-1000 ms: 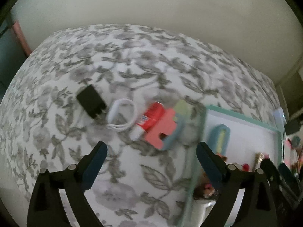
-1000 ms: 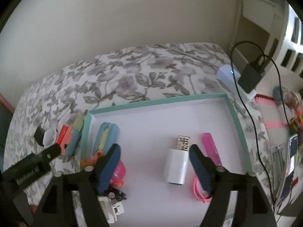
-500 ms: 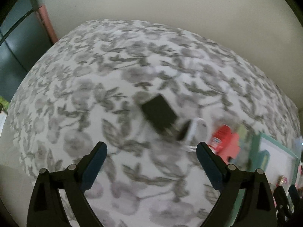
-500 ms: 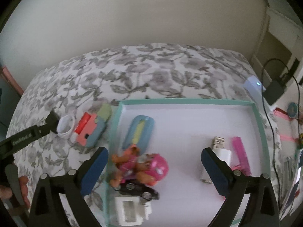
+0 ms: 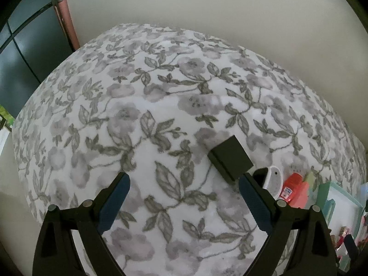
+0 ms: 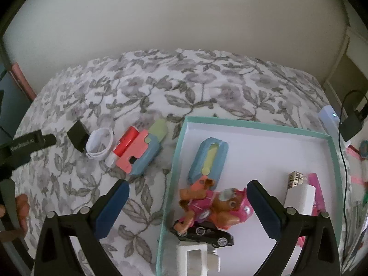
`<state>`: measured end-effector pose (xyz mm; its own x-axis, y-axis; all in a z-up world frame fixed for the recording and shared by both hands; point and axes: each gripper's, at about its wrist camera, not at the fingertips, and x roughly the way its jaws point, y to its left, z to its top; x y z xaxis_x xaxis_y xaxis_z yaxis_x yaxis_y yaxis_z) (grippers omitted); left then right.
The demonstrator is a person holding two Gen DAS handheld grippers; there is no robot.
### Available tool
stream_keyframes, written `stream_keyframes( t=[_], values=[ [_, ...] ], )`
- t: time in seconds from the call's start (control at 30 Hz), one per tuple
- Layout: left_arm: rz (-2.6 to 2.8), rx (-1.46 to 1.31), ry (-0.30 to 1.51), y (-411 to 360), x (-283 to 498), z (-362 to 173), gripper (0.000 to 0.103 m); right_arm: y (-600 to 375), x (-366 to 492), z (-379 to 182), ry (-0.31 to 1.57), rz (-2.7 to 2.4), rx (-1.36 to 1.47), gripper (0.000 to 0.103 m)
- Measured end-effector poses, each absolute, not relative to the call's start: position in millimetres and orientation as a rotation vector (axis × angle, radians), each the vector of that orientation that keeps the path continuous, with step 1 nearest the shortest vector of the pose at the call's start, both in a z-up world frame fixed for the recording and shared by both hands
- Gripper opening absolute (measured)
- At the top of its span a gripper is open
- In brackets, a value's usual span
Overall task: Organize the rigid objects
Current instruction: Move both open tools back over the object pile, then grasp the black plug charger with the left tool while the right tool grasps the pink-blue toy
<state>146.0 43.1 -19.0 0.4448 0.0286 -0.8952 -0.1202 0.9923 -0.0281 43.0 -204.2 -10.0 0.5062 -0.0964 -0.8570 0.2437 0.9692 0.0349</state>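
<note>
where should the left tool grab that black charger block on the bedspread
Grip the black charger block across its two broad flat faces, coming from above. It lies alone on the bedspread, boxy, its near right end close to the white cable coil, so close on the far half. The left tool is open wide enough.

A bed spread with a grey floral cover (image 5: 161, 119) filled the view, backed by a plain cream wall (image 6: 184, 18). A dark panelled door or wardrobe (image 5: 25, 53) with a pink edge stood at the left. The light was dim and soft.
</note>
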Motion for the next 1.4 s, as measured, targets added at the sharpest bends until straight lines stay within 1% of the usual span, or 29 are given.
stream_keyframes(
  t=[0.23,0.53,0.57,0.63,0.67,0.73,0.87,0.93,1.0,1.37,1.4],
  values=[
    [0.047,-0.173,1.111,57.1,155.0,-24.2,0.095,-195.1,53.7,-10.4,0.996,-0.181,0.165,0.103],
    [0.048,-0.224,1.135,62.8,169.7,-34.7,0.095,-189.3,77.5,5.4,0.892,-0.161,0.194,0.102],
    [0.040,-0.234,1.142,61.8,171.9,-36.5,0.095,-188.3,80.5,4.6,0.892,-0.159,0.194,0.101],
    [0.025,-0.243,1.149,58.2,175.8,-39.8,0.095,-186.2,85.5,1.5,0.900,-0.153,0.198,0.093],
    [0.024,-0.241,1.152,57.0,177.2,-40.7,0.095,-184.9,88.0,-0.9,0.908,-0.144,0.204,0.091],
    [0.020,-0.236,1.163,53.9,181.0,-44.3,0.095,-183.2,93.4,-6.2,0.922,-0.129,0.212,0.082],
    [-0.001,-0.244,1.180,48.6,189.8,-52.3,0.095,-176.7,102.8,-16.4,0.950,-0.116,0.198,0.076],
    [-0.009,-0.241,1.185,46.0,194.0,-54.9,0.095,-172.8,108.0,-20.3,0.964,-0.109,0.188,0.069],
    [-0.016,-0.230,1.188,42.1,197.9,-58.1,0.095,-170.4,112.5,-24.4,0.979,-0.101,0.185,0.067],
    [-0.060,-0.171,1.201,21.3,211.5,-72.0,0.095,-168.7,127.5,-49.6,1.077,-0.104,0.185,0.067],
    [-0.063,-0.167,1.200,20.6,212.1,-72.5,0.095,-169.1,128.2,-51.0,1.084,-0.107,0.188,0.065]
  ],
)
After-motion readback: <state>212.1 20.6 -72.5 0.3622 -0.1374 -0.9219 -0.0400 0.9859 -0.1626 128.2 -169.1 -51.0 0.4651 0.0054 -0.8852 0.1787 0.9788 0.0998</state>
